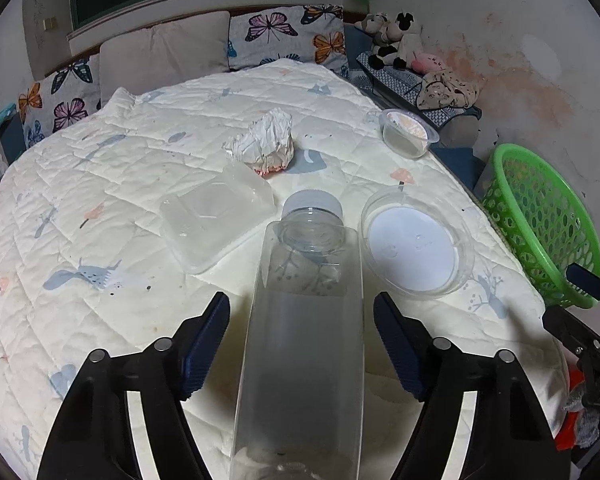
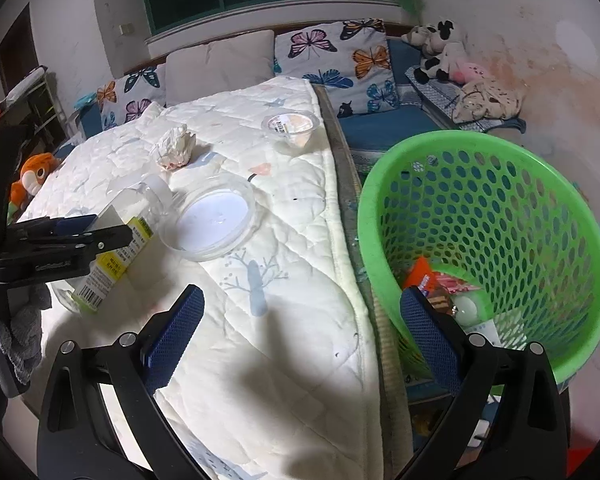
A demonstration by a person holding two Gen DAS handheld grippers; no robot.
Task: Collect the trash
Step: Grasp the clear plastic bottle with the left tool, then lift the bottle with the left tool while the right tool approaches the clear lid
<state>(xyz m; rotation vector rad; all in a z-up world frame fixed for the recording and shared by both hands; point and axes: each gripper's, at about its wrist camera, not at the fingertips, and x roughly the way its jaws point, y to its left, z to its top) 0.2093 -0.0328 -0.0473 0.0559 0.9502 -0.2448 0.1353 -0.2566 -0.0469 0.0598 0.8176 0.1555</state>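
Note:
A clear plastic bottle with a white cap lies on the quilted bed between the open fingers of my left gripper; the pads do not touch it. It also shows in the right wrist view with a yellow label, beside the left gripper. A round clear lid, a clear rectangular box, crumpled white paper and a small plastic cup lie on the quilt. My right gripper is open and empty, over the bed edge beside the green basket.
The green basket stands off the bed's right side and holds several wrappers. Butterfly pillows and plush toys line the far end. An orange plush sits at the bed's left.

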